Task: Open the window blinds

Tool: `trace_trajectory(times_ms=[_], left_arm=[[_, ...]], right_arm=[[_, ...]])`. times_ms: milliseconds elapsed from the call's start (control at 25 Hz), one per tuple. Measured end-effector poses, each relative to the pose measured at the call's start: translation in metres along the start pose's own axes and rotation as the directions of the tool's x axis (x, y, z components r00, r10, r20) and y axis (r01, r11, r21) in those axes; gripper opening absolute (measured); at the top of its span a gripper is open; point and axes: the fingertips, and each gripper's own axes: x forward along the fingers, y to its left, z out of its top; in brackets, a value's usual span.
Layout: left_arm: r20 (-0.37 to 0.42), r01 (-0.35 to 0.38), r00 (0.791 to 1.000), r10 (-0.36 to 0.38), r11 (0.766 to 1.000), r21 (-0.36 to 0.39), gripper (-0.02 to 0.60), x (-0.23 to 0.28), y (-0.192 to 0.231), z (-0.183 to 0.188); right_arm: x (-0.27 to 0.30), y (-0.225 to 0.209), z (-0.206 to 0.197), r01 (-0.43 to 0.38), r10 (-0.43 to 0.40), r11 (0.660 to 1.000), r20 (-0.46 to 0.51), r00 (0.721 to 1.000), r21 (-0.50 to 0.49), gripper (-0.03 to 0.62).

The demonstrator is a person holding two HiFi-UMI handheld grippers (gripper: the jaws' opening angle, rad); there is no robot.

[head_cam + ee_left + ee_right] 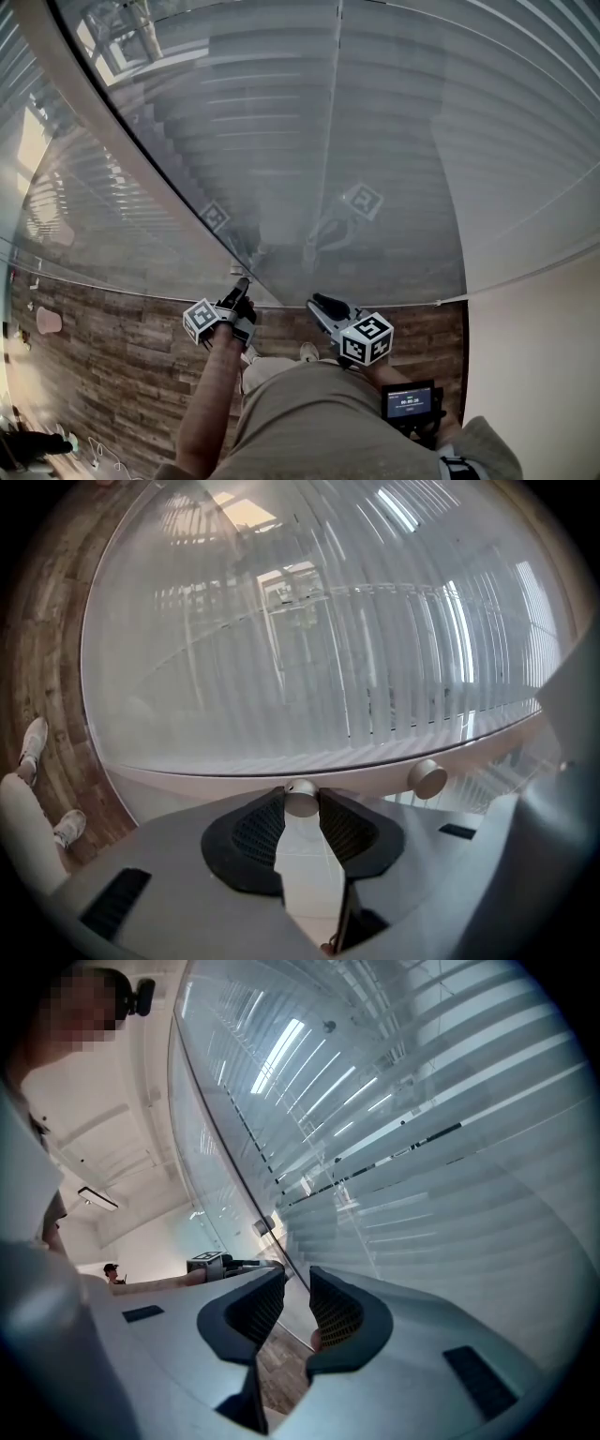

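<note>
No legible text; small screen [410, 403] shows line of characters, too small to read.

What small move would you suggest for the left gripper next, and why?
Probably roll the left gripper about its own axis to turn the small round knob pinched between its jaw tips: the blind slats look mostly closed, and the right gripper is open, holding nothing.

Dark wood-plank floor [112, 375]; plain white wall [539, 337] at right; bright daylight far left.

Grey left tool [243, 284], right tool [319, 302] (black pads [339, 1314])
</note>
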Motion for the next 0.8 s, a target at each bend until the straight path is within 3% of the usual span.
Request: trace_trajectory(times_ms=[200, 320, 400, 480, 560, 600, 640, 680, 720, 760, 800], left_arm=[[0.019, 0.066, 0.998, -0.064, 0.984, -0.163, 0.129, 0.001, 0.003, 0.001], [0.029, 0.087, 0.996, -0.083, 0.978, -0.187, 0.129, 0.002, 0.002, 0.003], [0.024, 0.086, 0.996, -0.083, 0.989, -0.118, 0.129, 0.002, 0.0, 0.003], [0.015, 0.062, 0.998, -0.062, 0.998, 0.01, 0.13, 0.003, -0.002, 0.003], [-0.002, 0.02, 1.0, -0.02, 0.985, 0.17, 0.148, 0.002, -0.005, 0.001], [-0.012, -0.005, 1.0, 0.009, 0.965, 0.263, 0.164, 0.002, -0.008, -0.001], [-0.018, -0.037, 0.999, 0.047, 0.929, 0.367, 0.169, 0.002, -0.01, -0.003], [-0.011, -0.08, 0.995, 0.097, 0.873, 0.481, 0.17, 0.002, -0.009, -0.004], [0.011, -0.13, 0.988, 0.154, 0.79, 0.6, 0.172, 0.002, -0.007, -0.003], [0.047, -0.178, 0.977, 0.207, 0.679, 0.712, 0.178, 0.002, -0.006, -0.001], [0.087, -0.215, 0.965, 0.249, 0.554, 0.804, 0.184, 0.004, -0.008, 0.0]], right_arm=[[0.002, 0.004, -0.003, -0.005, 0.005, 1.0, -0.003, 1.0, 0.001, 0.091], [0.001, 0.006, -0.004, -0.005, 0.005, 1.0, -0.006, 1.0, 0.003, 0.091], [0.001, 0.007, -0.006, -0.003, 0.003, 1.0, -0.007, 1.0, 0.001, 0.091], [0.001, 0.007, -0.008, -0.001, 0.001, 1.0, -0.01, 1.0, 0.001, 0.091], [-0.001, 0.008, -0.008, 0.0, 0.0, 1.0, -0.01, 1.0, 0.005, 0.091], [-0.002, 0.008, -0.007, 0.001, -0.001, 1.0, -0.009, 1.0, 0.007, 0.091], [-0.002, 0.009, -0.007, 0.003, -0.003, 1.0, -0.007, 1.0, 0.008, 0.091], [-0.002, 0.008, -0.006, 0.005, -0.005, 1.0, -0.007, 1.0, 0.01, 0.091], [-0.001, 0.007, -0.005, 0.007, -0.007, 1.0, -0.007, 1.0, 0.011, 0.091], [0.0, 0.005, -0.004, 0.008, -0.008, 1.0, -0.007, 1.0, 0.012, 0.091], [0.001, 0.004, -0.002, 0.008, -0.008, 1.0, -0.007, 1.0, 0.013, 0.091]])
